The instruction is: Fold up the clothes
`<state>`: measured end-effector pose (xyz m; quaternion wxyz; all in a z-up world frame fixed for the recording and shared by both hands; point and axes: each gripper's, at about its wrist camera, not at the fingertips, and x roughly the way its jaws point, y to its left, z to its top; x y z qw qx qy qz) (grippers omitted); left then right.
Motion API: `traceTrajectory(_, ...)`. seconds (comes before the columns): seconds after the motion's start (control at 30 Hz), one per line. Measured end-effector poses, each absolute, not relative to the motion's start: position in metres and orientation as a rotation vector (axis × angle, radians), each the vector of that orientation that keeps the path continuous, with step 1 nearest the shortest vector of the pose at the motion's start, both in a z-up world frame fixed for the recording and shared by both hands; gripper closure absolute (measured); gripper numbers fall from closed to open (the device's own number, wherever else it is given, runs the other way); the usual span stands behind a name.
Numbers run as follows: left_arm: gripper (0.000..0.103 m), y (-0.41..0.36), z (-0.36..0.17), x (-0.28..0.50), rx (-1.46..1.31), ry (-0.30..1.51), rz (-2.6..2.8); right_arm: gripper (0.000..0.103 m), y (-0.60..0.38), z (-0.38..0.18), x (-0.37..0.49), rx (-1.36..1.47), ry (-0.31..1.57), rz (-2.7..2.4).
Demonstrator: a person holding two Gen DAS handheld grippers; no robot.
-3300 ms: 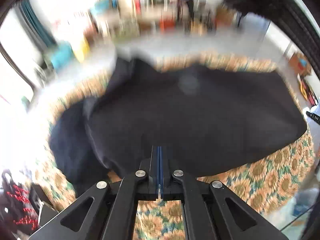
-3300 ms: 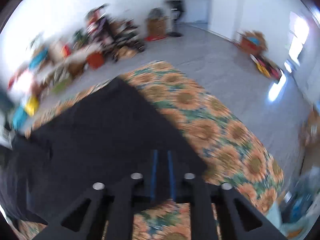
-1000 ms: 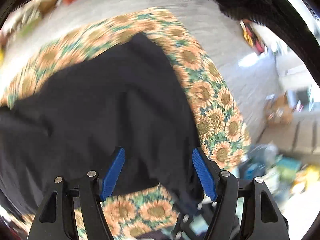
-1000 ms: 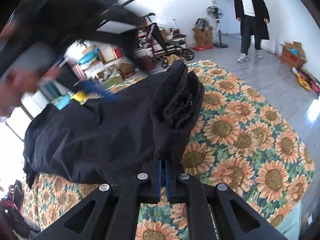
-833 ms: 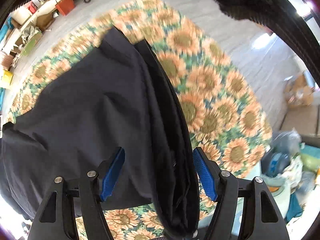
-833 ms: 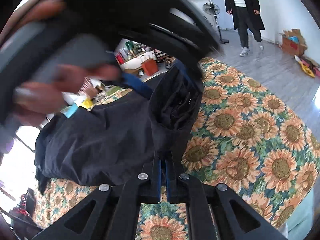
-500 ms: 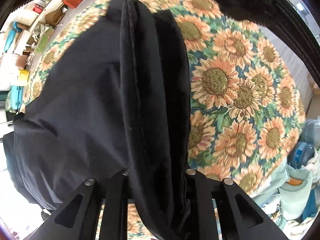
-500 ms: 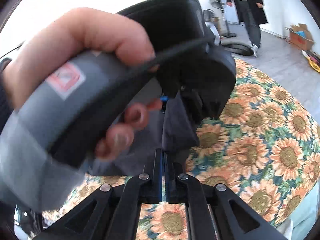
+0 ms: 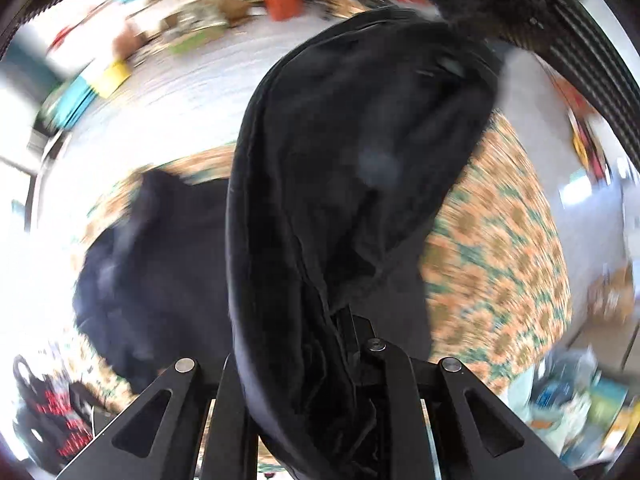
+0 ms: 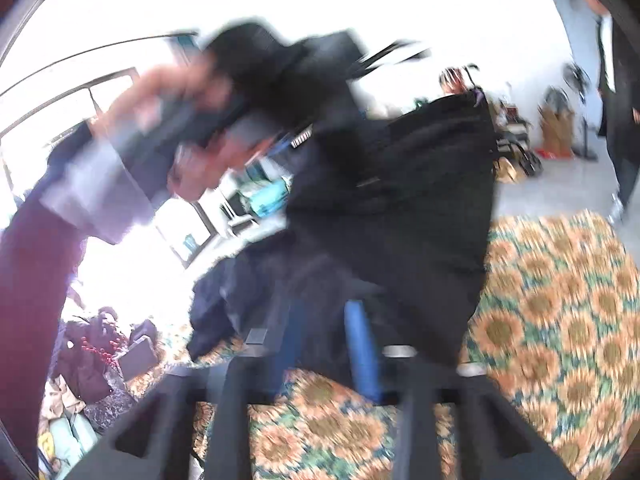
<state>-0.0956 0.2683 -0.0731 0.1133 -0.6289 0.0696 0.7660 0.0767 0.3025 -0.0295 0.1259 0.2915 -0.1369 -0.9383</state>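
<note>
A black garment (image 9: 352,160) hangs bunched and lifted above the sunflower-print table cover (image 9: 500,248). My left gripper (image 9: 320,344) is shut on a thick fold of it; cloth drapes over and hides the fingers. In the right wrist view the garment (image 10: 420,200) hangs from the left gripper, held by a hand (image 10: 192,168) at upper left. My right gripper (image 10: 328,340) stands a little apart, its blue pads (image 10: 360,344) showing a gap, with the cloth's lower edge just in front. The frame is blurred.
The rest of the garment lies on the table at the left (image 9: 152,264). A dark bag with red beads (image 10: 92,352) sits below the table's left side. A person in a black coat (image 10: 612,80) stands at the far right. Clutter lines the far wall (image 9: 224,4).
My left gripper closed on the garment's folded edge and lifted it up high. My right gripper, shut on the cloth before, has opened and let go. Both views swing fast.
</note>
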Motion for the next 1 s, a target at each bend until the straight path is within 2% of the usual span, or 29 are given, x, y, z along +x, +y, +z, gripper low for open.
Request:
traceTrajectory(0.13,0.088,0.177,-0.108,-0.116,-1.936,0.114,2.284,0.052,0.318,-0.018,0.058,0.874,-0.46,-2.825)
traceTrajectory(0.2,0.088,0.145,-0.146,-0.124,-1.993,0.046,2.235,0.051,0.321,-0.024,0.038,0.949,-0.467,-2.848)
traceTrajectory(0.3,0.085,0.113,-0.206,-0.131,-2.012,-0.075,2.151,0.051,0.311,-0.056,-0.003,1.085,-0.438,-2.854)
traceTrajectory(0.37,0.083,0.102,-0.217,-0.13,-1.933,-0.138,2.142,0.052,0.297,-0.083,-0.032,1.184,-0.397,-2.839)
traceTrajectory(0.47,0.082,0.107,-0.193,-0.121,-1.839,-0.152,2.204,0.053,0.282,-0.12,-0.076,1.314,-0.368,-2.792)
traceTrajectory(0.57,0.07,0.113,-0.165,-0.11,-1.749,-0.154,2.273,0.052,0.257,-0.15,-0.099,1.361,-0.35,-2.745)
traceTrajectory(0.6,0.066,0.116,-0.156,-0.106,-1.718,-0.155,2.295,0.048,0.247,-0.156,-0.098,1.353,-0.316,-2.741)
traceTrajectory(0.7,0.065,0.122,-0.128,-0.095,-1.625,-0.157,2.359,0.053,0.209,-0.163,-0.101,1.32,-0.178,-2.672)
traceTrajectory(0.77,0.056,0.127,-0.109,-0.088,-1.561,-0.159,2.399,0.054,0.186,-0.168,-0.103,1.306,-0.094,-2.628)
traceTrajectory(0.8,0.043,0.131,-0.105,-0.089,-1.544,-0.115,2.399,0.058,0.177,-0.171,-0.105,1.318,-0.062,-2.613)
traceTrajectory(0.83,0.041,0.135,-0.103,-0.093,-1.535,-0.045,2.386,0.061,0.169,-0.174,-0.107,1.329,-0.03,-2.599)
traceTrajectory(0.87,0.041,0.14,-0.101,-0.097,-1.525,0.024,2.371,0.061,0.165,-0.176,-0.11,1.34,-0.032,-2.581)
traceTrajectory(0.93,0.045,0.15,-0.122,-0.096,-1.597,0.085,2.3,0.061,0.179,-0.179,-0.116,1.346,-0.199,-2.515)
traceTrajectory(0.97,0.05,0.155,-0.134,-0.09,-1.633,0.042,2.219,0.061,0.193,-0.182,-0.117,1.338,-0.305,-2.464)
traceTrajectory(1.0,0.062,0.161,-0.149,-0.093,-1.663,-0.007,2.137,0.062,0.207,-0.184,-0.114,1.323,-0.417,-2.401)
